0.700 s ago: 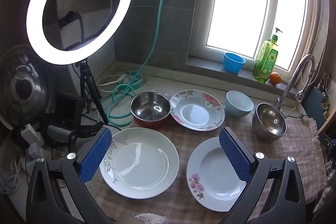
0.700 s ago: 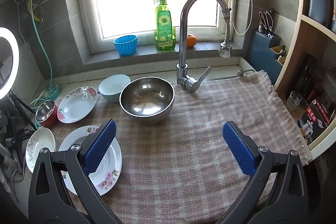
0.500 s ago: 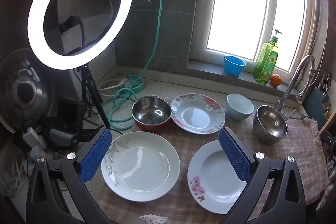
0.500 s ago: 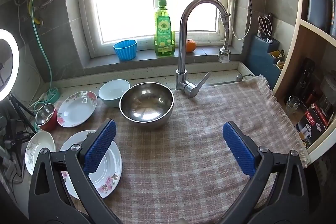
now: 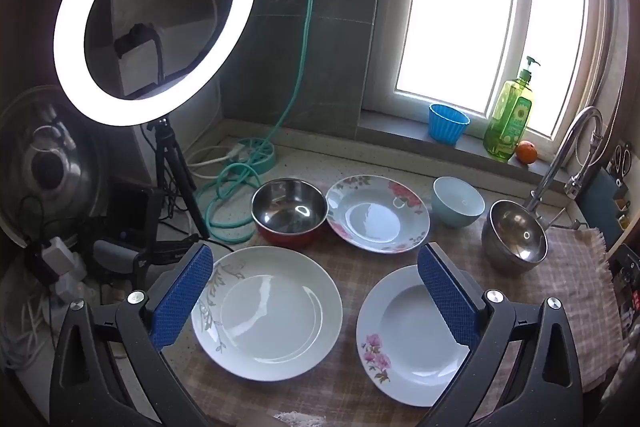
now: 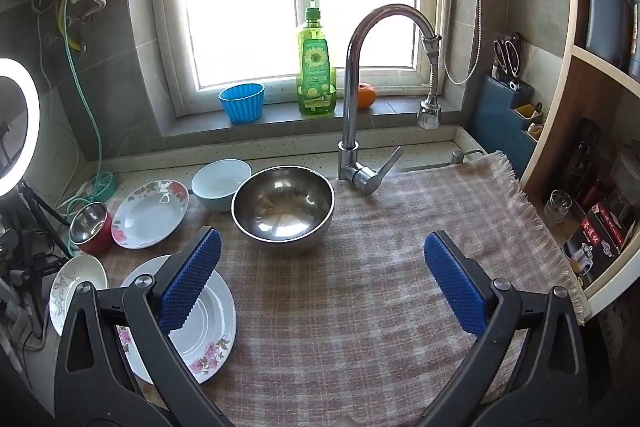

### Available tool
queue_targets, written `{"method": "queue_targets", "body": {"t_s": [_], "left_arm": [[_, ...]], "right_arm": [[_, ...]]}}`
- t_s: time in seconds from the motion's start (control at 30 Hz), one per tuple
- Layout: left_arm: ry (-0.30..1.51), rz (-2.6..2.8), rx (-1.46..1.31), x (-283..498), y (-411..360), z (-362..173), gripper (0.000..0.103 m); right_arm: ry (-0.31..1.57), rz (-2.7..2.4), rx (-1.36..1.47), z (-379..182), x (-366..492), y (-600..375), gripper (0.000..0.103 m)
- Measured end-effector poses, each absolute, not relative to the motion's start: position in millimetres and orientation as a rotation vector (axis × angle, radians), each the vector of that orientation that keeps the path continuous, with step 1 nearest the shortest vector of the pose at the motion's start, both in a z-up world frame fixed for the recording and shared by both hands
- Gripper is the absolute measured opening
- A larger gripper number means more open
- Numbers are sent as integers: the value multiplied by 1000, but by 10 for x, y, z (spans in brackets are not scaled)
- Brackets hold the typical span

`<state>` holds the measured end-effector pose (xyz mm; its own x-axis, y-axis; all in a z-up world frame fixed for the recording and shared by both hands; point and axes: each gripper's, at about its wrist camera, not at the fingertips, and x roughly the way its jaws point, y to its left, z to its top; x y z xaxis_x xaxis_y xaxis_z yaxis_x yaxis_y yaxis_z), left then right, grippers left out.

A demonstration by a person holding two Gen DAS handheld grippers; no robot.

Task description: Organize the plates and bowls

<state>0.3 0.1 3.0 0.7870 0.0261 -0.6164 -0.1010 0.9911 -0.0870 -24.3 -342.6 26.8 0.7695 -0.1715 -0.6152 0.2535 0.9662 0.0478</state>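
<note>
Both grippers, left (image 5: 316,291) and right (image 6: 320,281), hung with fingers spread wide, empty. Plates (image 5: 267,311) and bowls (image 5: 289,209) lay apart on the surface. Risk: glazed rims slipping from the pads (image 5: 182,293).

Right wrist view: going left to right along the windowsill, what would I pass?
Blue ribbed cup → green soap bottle → orange fruit, partly hidden behind the faucet.
</note>
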Motion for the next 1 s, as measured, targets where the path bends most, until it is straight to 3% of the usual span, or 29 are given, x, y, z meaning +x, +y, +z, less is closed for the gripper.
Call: {"method": "queue_targets", "body": {"t_s": [1.0], "left_arm": [[661, 68, -119, -24, 2, 55, 102]], "right_arm": [[662, -225, 134, 240, -268, -3409, 103]]}}
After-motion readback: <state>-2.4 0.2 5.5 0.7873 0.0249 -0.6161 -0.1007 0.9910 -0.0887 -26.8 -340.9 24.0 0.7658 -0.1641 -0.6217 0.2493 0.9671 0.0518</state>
